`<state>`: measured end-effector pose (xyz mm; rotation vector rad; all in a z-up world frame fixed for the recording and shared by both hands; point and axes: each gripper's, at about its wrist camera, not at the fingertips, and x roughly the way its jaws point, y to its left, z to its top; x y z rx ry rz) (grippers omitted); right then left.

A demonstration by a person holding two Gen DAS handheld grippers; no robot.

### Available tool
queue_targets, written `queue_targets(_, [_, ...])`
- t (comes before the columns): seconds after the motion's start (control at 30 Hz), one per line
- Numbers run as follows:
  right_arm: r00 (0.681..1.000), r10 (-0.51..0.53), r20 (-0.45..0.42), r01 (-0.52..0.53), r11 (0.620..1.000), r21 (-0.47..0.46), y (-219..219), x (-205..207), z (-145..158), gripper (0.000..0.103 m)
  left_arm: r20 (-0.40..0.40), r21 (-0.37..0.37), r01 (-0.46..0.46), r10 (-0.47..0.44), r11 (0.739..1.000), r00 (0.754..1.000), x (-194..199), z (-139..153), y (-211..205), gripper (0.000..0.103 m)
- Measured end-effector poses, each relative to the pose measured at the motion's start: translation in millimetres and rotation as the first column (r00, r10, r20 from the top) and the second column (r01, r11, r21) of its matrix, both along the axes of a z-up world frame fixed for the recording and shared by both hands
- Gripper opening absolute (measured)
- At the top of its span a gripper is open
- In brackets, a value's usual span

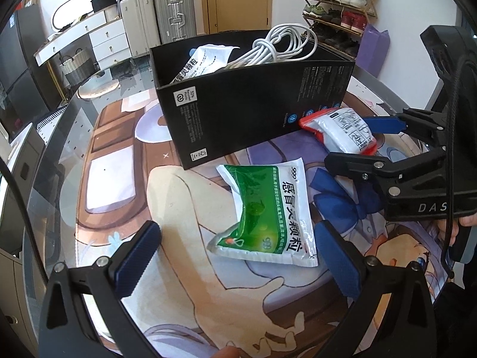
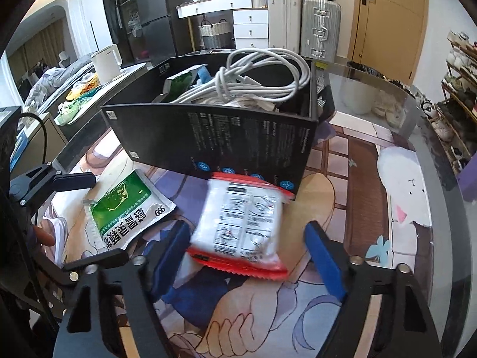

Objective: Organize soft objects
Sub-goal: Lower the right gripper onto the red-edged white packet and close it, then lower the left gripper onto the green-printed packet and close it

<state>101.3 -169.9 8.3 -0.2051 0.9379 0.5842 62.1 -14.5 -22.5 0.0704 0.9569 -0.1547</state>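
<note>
Two claws hover over the desk (image 2: 360, 161), both spread wide. Between the right claw (image 2: 250, 256) fingers lies a blurred red-and-white packet (image 2: 238, 223), neither pad touching it. Ahead of the empty left claw (image 1: 238, 256) a green sachet (image 1: 268, 211) lies flat. Beyond stands a black box (image 2: 238, 143) holding a coiled white cable (image 2: 262, 74).

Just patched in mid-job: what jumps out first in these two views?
The tall black box dominates the middle of the table, with a coiled white cable spilling over its top. In front of it lie two soft packets: a green-and-white sachet between the open left tongs, and a red-edged white packet between the open right tongs, seemingly ungripped. A colourful cartoon mat lies beneath.
</note>
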Motion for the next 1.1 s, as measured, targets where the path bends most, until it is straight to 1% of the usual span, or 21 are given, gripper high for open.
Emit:
queue_targets(0.13, [1.000, 0.024, 0.001, -0.024, 1.000, 0.012, 1, -3, 2, 0.060, 0.001, 0.001, -0.001, 0.001, 1.000, 1.000, 0, 0, 0, 0.103])
queue_targets(0.37, [0.999, 0.043, 0.000, -0.043, 0.998, 0.039, -3, -7, 4, 0.056, 0.001, 0.001, 0.000, 0.000, 1.000, 1.000, 0, 0, 0, 0.103])
queue_targets(0.63, [0.998, 0.056, 0.014, -0.057, 0.996, 0.063, -13, -9, 14, 0.056, 0.001, 0.001, -0.001, 0.001, 1.000, 1.000, 0, 0, 0, 0.103])
queue_targets(0.73, [0.998, 0.063, 0.021, -0.065, 0.996, 0.063, -15, -9, 17, 0.056, 0.002, -0.003, 0.003, -0.003, 1.000, 1.000, -1, 0, 1, 0.101])
queue_targets(0.9, [0.997, 0.075, 0.026, -0.076, 0.995, 0.061, -15, -13, 18, 0.056, 0.019, -0.008, 0.026, -0.026, 1.000, 0.999, -5, 4, 1, 0.090])
queue_targets(0.93, [0.997, 0.076, 0.027, -0.077, 0.995, 0.060, -14, -13, 18, 0.056, 0.025, -0.010, 0.034, -0.034, 0.999, 0.999, -6, 6, 1, 0.085])
queue_targets(1.0, [0.997, 0.079, 0.027, -0.080, 0.995, 0.060, -13, -16, 18, 0.056, 0.034, -0.011, 0.043, -0.042, 0.999, 0.999, -8, 7, 0, 0.078])
queue_targets(1.03, [0.996, 0.079, 0.028, -0.081, 0.995, 0.061, -13, -16, 18, 0.056, 0.040, -0.012, 0.046, -0.046, 0.999, 0.998, -9, 8, -1, 0.070])
queue_targets(1.07, [0.996, 0.079, 0.029, -0.081, 0.995, 0.061, -14, -16, 19, 0.056, 0.044, -0.013, 0.053, -0.052, 0.999, 0.998, -10, 9, -1, 0.066])
queue_targets(1.1, [0.996, 0.079, 0.029, -0.081, 0.995, 0.061, -13, -16, 19, 0.056, 0.047, -0.013, 0.059, -0.058, 0.998, 0.997, -10, 10, -2, 0.065])
